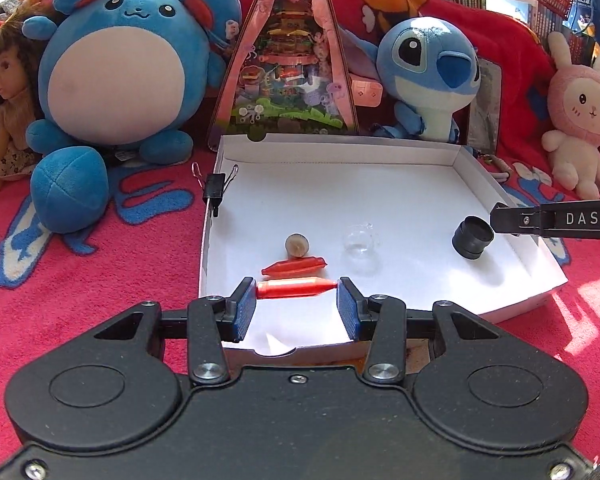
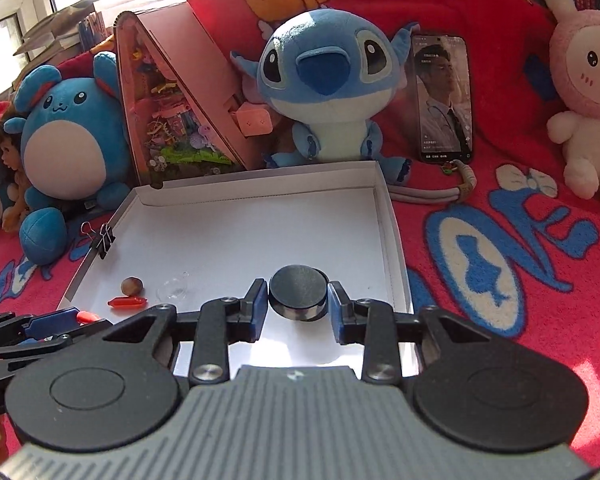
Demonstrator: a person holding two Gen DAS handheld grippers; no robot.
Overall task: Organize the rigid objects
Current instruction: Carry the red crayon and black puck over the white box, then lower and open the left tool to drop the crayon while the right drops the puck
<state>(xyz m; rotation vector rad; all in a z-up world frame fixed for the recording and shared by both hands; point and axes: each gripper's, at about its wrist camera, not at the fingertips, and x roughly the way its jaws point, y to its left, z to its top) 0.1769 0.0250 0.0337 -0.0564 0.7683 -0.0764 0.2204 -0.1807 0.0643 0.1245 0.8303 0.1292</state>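
A shallow white box (image 1: 380, 148) lies on a red blanket. My left gripper (image 1: 297, 294) is shut on a red crayon (image 1: 292, 288), gripped end to end just above the box's near left corner. My right gripper (image 2: 298, 300) is shut on a black round cylinder (image 2: 298, 292) over the box's right side; in the left wrist view the cylinder (image 1: 473, 237) hangs tilted at a finger (image 1: 516, 222) coming in from the right. On the box floor lie a red capsule (image 1: 294, 266), a brown round nut (image 1: 297, 245) and a clear glass piece (image 1: 360, 244).
A black binder clip (image 1: 216, 190) is clamped on the box's left wall. Behind the box stand a round blue plush (image 1: 120, 68), a pink triangular box (image 1: 292, 60), a blue alien plush (image 2: 324, 80) and a phone (image 2: 444, 96). A doll (image 1: 4, 112) sits far left, a pink rabbit plush (image 2: 588, 80) far right.
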